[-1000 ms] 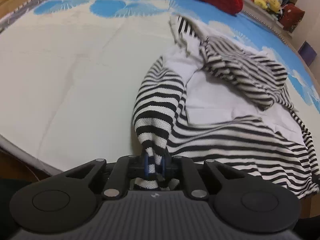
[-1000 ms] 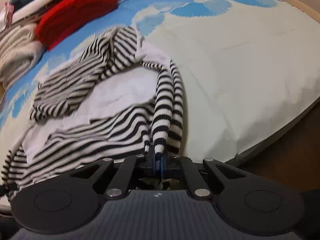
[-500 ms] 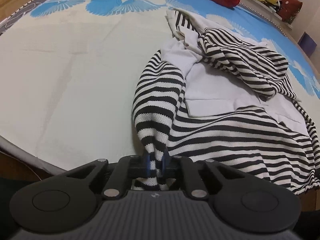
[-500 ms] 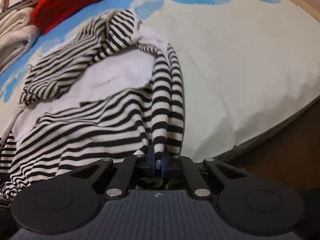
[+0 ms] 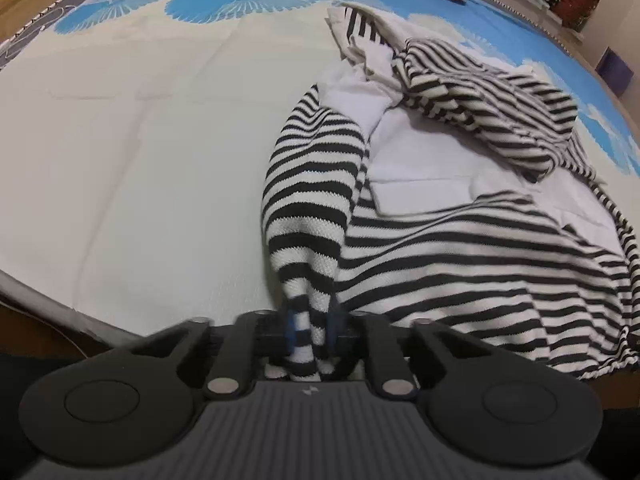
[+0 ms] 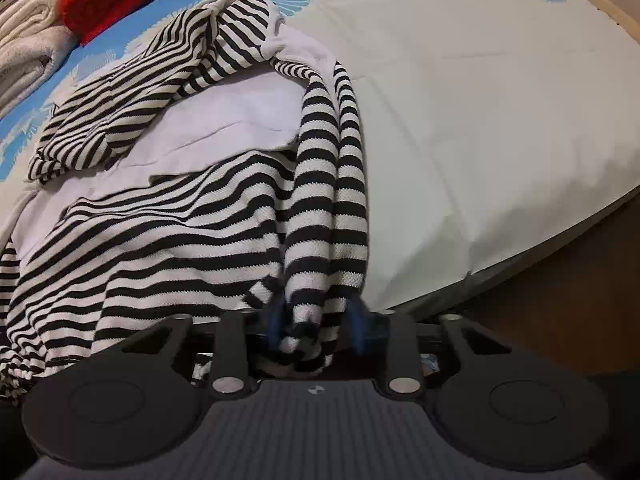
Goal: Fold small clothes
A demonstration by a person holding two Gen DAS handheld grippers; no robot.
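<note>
The striped garment (image 5: 460,264) lies crumpled, unfolded, beyond the left tool (image 5: 310,330) pinching its corner; the right tool's (image 6: 316,328) jaws have just been opening, fabric between them.

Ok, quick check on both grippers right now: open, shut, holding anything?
Left gripper: shut on the striped garment.
Right gripper: jaws have just been opening, now spread; striped fabric still lies between them, no longer pinched.
</note>
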